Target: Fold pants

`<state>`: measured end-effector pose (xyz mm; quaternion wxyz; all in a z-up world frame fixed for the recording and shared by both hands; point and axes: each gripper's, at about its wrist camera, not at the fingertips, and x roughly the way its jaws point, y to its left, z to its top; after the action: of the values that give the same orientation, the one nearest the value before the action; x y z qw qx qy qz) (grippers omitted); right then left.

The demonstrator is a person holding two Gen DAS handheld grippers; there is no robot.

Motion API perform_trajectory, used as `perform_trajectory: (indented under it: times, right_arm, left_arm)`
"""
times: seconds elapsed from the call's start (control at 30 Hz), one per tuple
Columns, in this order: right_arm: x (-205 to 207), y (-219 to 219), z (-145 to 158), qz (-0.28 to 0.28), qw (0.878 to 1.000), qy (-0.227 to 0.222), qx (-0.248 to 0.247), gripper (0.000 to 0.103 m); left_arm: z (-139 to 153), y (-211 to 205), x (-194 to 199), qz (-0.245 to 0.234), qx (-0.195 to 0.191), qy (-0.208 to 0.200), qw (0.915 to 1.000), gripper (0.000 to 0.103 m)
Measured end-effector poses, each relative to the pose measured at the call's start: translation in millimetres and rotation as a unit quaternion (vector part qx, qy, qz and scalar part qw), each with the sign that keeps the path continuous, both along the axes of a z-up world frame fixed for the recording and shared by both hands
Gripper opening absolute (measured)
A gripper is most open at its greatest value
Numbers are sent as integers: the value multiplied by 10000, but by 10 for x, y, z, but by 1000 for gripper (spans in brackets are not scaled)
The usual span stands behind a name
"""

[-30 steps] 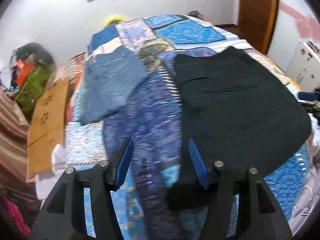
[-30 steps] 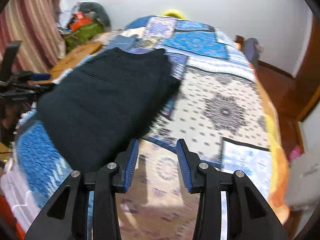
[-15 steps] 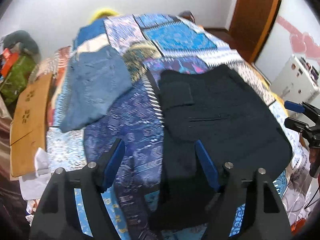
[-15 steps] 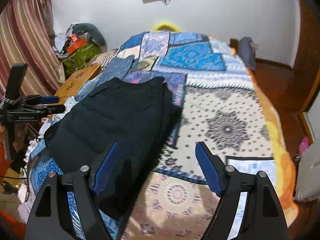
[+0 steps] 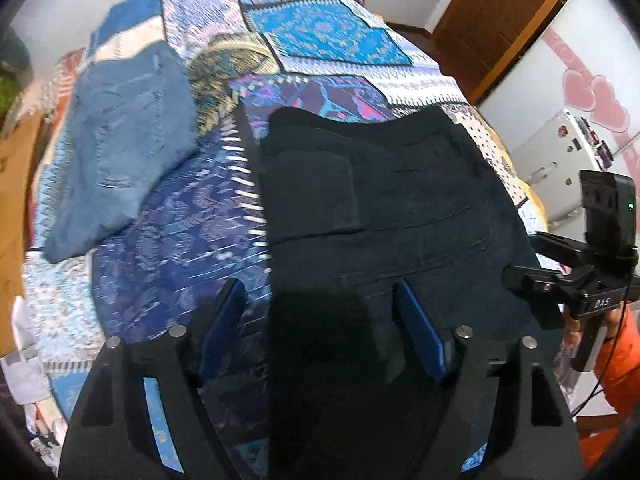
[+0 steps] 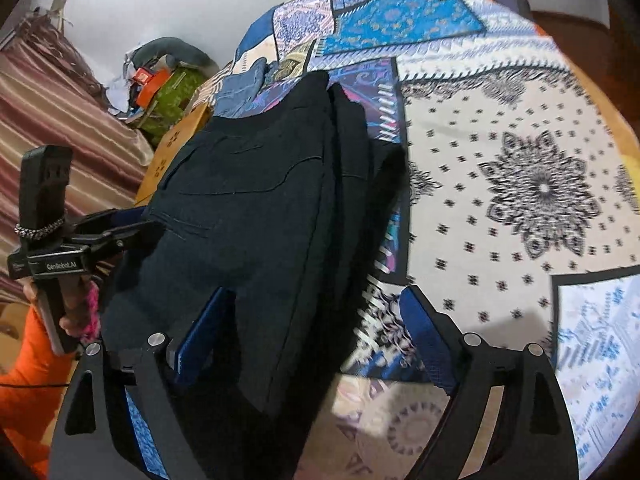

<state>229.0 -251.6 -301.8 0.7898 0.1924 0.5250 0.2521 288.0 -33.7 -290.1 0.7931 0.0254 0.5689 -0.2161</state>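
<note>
Black pants lie folded on the patchwork bedspread, back pocket up; they also show in the right wrist view. My left gripper is open, its jaws straddling the near left edge of the pants. My right gripper is open wide, its jaws astride the near right edge of the pants. Neither holds cloth. The right gripper shows at the right of the left wrist view; the left gripper shows at the left of the right wrist view.
Folded blue jeans lie on the bed left of the black pants. A wooden board and a pile of bags sit beside the bed. A wooden door and a white appliance stand at the right.
Both grippers opened wide from nearly closed a second ago and have since moved closer, down over the near edge of the black pants.
</note>
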Motion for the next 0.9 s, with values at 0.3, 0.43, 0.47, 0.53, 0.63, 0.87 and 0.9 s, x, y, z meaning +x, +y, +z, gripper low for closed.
perform_trajectory:
  times: [0.3, 0.43, 0.47, 0.53, 0.63, 0.87, 0.9]
  right_arm:
    - [91, 154, 45, 373, 9992, -126, 92, 87]
    - [157, 179, 93, 572, 9980, -252, 18, 74]
    - [157, 171, 115, 607, 9978, -273, 53, 65]
    - [183, 158, 139, 665, 9974, -245, 90, 54]
    - [162, 197, 232, 754, 9961, -451, -59, 39]
    - [75, 253, 537, 814, 9910, -1035, -237, 27]
    - [52, 259, 599, 798, 9903, -1116, -240, 27]
  left_arm:
    - [-191, -93, 291, -100, -415, 720, 9965, 93]
    - [-161, -227, 299, -214, -451, 674, 9965, 78]
    - [-155, -247, 303, -219, -416, 650, 9968, 75]
    - [-139, -273, 297, -233, -379, 591, 9973, 72]
    - [-50, -320, 245, -286, -291, 421, 9983, 59]
    - [281, -286, 37, -442, -196, -201, 9986, 35]
    - [359, -253, 13, -394, -240, -321, 9984, 33]
